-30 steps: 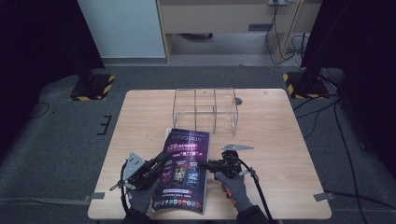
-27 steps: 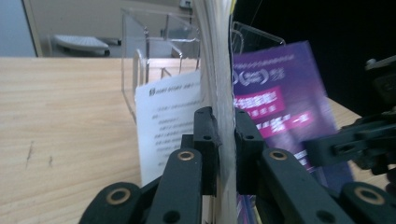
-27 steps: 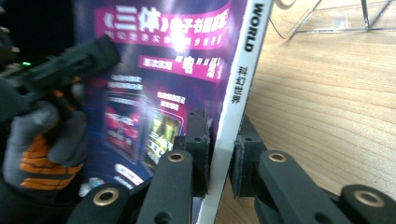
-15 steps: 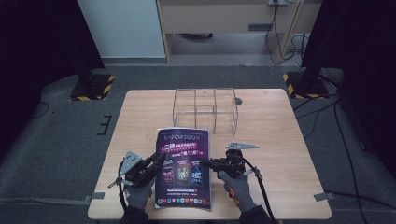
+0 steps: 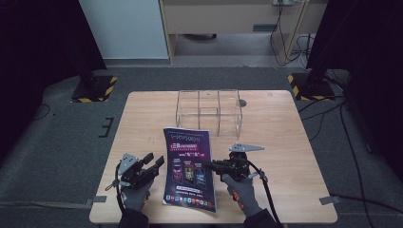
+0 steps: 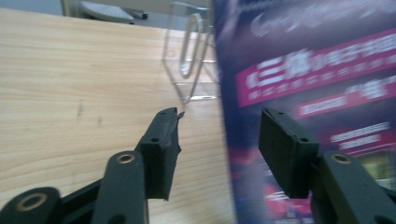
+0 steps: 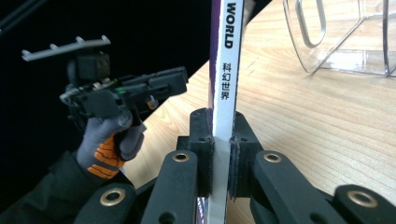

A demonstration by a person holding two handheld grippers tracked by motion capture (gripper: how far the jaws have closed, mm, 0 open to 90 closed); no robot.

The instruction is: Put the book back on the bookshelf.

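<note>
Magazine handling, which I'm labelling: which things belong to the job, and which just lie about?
In the job: magazine, right gripper clamped on its spine, left gripper open beside it, clear rack.
Lying about: cables, floor stands.

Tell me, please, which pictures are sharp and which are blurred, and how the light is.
High view: dim, even light, dark at both sides, the wooden table fairly sharp. Left gripper view: the magazine cover is smeared by blur, its print unreadable, and the clear acrylic organizer is soft. Right gripper view: the magazine spine is crisp between the right gripper pads; the background left is black.
</note>
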